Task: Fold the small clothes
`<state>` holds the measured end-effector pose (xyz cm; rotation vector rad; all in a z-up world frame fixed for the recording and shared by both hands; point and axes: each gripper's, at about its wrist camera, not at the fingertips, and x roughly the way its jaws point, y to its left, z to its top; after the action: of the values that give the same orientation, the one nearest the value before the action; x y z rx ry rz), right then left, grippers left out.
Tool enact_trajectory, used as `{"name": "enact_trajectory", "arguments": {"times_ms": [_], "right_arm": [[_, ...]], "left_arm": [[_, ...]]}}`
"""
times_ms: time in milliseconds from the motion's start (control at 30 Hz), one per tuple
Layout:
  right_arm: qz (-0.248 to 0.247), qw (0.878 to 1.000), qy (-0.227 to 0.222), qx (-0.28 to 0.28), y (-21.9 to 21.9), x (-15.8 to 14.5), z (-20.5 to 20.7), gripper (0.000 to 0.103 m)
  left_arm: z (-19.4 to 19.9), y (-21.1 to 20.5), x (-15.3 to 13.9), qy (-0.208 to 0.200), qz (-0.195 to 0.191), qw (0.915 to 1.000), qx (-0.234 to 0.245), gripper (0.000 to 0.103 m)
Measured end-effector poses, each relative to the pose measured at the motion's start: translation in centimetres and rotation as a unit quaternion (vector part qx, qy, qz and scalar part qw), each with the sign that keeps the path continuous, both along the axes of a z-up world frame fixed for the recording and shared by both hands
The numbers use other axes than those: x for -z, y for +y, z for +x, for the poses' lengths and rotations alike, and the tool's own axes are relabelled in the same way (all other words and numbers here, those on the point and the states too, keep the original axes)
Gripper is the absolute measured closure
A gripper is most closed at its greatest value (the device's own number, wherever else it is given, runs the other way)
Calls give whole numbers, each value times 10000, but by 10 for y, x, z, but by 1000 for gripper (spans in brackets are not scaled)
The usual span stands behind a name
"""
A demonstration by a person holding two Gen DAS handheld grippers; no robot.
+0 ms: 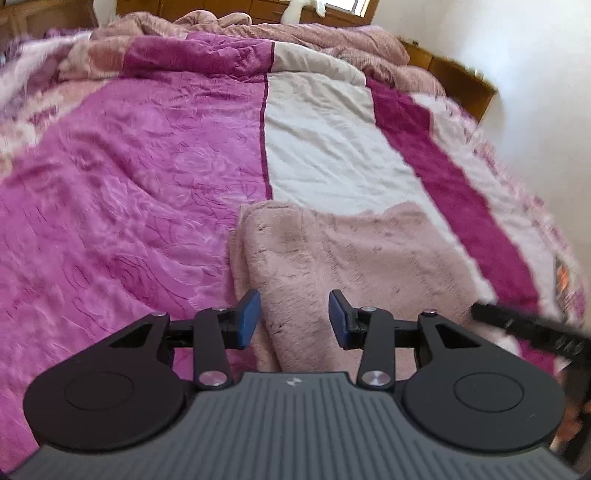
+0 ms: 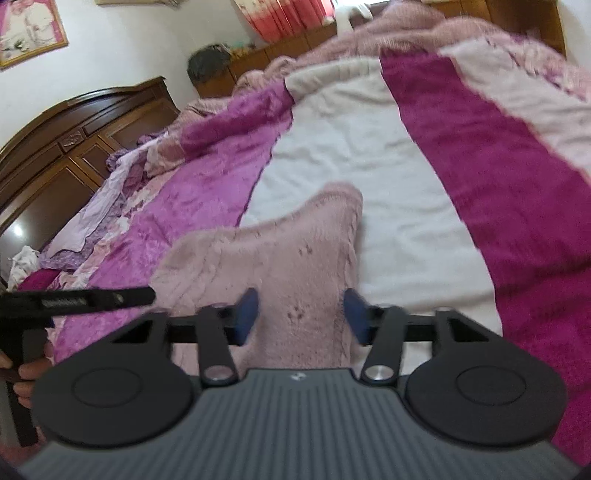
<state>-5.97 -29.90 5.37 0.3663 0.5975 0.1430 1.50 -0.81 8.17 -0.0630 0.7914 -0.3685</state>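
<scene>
A fuzzy pale-pink garment (image 1: 351, 251) lies on the bed just ahead of both grippers, its far edge in two humps. My left gripper (image 1: 293, 317) hovers over its near left part, blue pads apart, with cloth showing in the gap and no pad pressing on it. My right gripper (image 2: 301, 315) is over the garment (image 2: 280, 251) at its near right part, also with its pads apart; the cloth fills the gap between them and I see no squeeze. A black part of the right gripper (image 1: 524, 326) shows at the garment's right edge. A hand (image 2: 29, 369) holds the left gripper's handle.
The bed is covered by a magenta, white and pink striped blanket (image 1: 147, 166). A crumpled pink quilt (image 1: 258, 33) is heaped at the far end. A dark wooden headboard (image 2: 74, 129) stands to the left, with a person's head (image 2: 207, 66) beyond the bed. A white wall (image 1: 535, 74) is on the right.
</scene>
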Motion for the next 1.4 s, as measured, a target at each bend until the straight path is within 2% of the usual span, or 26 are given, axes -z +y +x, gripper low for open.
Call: {"name": "enact_trajectory", "arguments": {"times_ms": [33, 233, 367, 533, 733, 1067, 1133, 1400], "right_arm": [[-38, 10000, -35, -17, 2, -1, 1, 68], [-164, 9997, 161, -79, 15, 13, 12, 69], [-250, 9995, 164, -84, 21, 16, 13, 69], [-173, 9998, 128, -22, 19, 11, 9, 66], [-103, 9998, -4, 175, 16, 1, -4, 47], [-168, 9994, -130, 264, 14, -11, -39, 34], [-214, 9994, -112, 234, 15, -12, -45, 29], [-330, 9992, 134, 172, 21, -5, -67, 25]], "left_arm": [[0, -2, 2, -22, 125, 9999, 18, 57], [14, -10, 23, -38, 587, 9982, -137, 57], [28, -1, 37, 50, 609, 9972, -420, 57], [29, 8, 32, 116, 465, 9976, -508, 57], [2, 4, 12, -77, 487, 9980, -384, 57], [-58, 1, -15, -224, 421, 9974, -542, 34], [-70, -1, -16, -246, 438, 9970, -587, 31], [-107, -17, -4, -147, 629, 9960, -616, 27]]}}
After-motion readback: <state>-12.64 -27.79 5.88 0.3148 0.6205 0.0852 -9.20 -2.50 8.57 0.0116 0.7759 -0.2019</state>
